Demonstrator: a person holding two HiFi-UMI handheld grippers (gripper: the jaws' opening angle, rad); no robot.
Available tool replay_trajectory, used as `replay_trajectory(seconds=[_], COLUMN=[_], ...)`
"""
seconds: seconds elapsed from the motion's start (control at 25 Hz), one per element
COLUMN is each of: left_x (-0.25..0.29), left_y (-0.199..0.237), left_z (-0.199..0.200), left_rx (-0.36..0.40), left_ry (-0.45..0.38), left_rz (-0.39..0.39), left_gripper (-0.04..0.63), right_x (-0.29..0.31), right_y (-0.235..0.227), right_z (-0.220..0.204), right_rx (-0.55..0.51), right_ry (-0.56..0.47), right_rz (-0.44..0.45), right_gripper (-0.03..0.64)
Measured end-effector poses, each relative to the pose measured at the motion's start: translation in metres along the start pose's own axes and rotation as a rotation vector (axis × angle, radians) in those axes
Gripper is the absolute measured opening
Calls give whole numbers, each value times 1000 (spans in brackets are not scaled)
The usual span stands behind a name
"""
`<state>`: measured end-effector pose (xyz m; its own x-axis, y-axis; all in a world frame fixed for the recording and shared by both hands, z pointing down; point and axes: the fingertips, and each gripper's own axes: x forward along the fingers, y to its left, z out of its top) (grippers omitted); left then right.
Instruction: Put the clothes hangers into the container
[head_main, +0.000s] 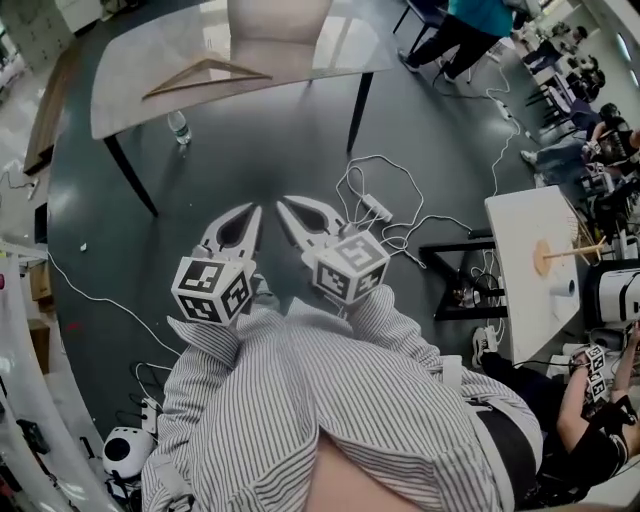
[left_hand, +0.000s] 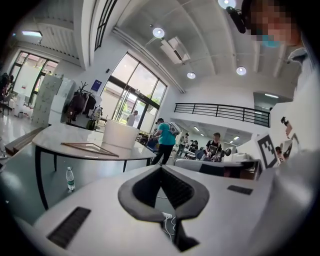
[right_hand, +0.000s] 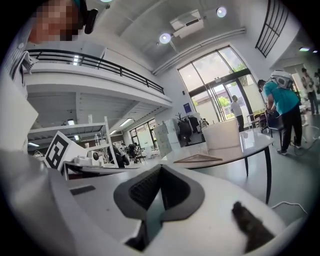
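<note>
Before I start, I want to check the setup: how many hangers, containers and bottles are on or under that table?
hanger: 1
container: 1
water bottle: 1
Total: 3

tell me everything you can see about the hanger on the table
The clothes hanger is a light wooden triangle, lying flat on the pale table beside the white container, not in it. Only the table visibly touches it; contact with the container cannot be told. No hook can be made out.
</note>
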<state>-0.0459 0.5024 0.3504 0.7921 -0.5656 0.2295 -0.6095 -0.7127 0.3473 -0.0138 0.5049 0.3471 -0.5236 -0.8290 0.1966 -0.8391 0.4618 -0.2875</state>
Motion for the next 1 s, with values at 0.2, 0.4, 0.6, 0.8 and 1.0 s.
replay_trajectory(seconds=[0.2,0.4,0.6,0.8,1.0], left_x=[32,52,69,94,135], left_y=[49,81,110,142,168], left_z=[29,37,37,49,64], left_rx=[24,25,-17,-23,6], left_ry=[4,23,37,39,52], left_rz=[-28,-34,-30,-17,-24], left_gripper=[9,9,9,9,9], right_x=[63,104,135,169,203], right_y=[-29,-42,-56,-78,-118], right_z=[28,34,28,30,40], right_rx=[33,32,81,85,101], right_ry=[-45,-26,-5,12,34], right_rz=[-48,-55,-49,-44,-72], right_gripper=[12,12,12,12,12])
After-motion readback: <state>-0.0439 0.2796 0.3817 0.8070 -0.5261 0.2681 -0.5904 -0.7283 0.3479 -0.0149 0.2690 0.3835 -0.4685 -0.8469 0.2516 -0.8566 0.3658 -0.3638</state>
